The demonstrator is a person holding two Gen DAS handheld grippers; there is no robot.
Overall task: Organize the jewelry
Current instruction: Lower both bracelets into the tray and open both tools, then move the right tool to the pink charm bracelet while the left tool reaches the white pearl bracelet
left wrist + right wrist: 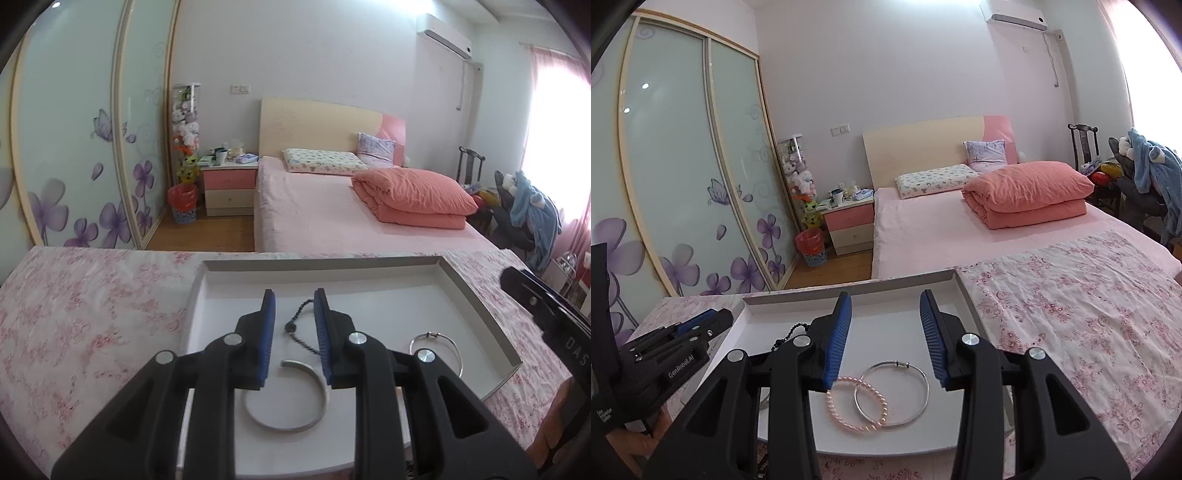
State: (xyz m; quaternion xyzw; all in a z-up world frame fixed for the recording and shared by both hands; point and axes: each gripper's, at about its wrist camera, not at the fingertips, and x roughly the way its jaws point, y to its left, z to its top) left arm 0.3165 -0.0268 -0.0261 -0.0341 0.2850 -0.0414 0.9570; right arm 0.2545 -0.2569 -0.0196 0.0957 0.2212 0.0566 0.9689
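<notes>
a shallow white tray (476, 306) sits on a bench covered with a pink floral cloth (92, 314), and all jewelry lies inside it. in the left wrist view, the left gripper (294, 325) hangs over the tray with jaws spread and nothing between them; an open silver cuff (314, 398) lies below at 6 o'clock of the jaw gap, and a dark beaded cord (295, 325) runs through the gap on the tray floor. a thin silver bangle (443, 341) lies at 3 o'clock of the cuff, apart from it. in the right wrist view, the right gripper (886, 332) hovers with jaws spread wide, empty. beneath it the silver bangle (916, 398) overlaps a pink pearl bracelet (846, 421) lying at its 9 o'clock. the left gripper (698, 325) shows at 9 o'clock over the tray's left rim (738, 314).
</notes>
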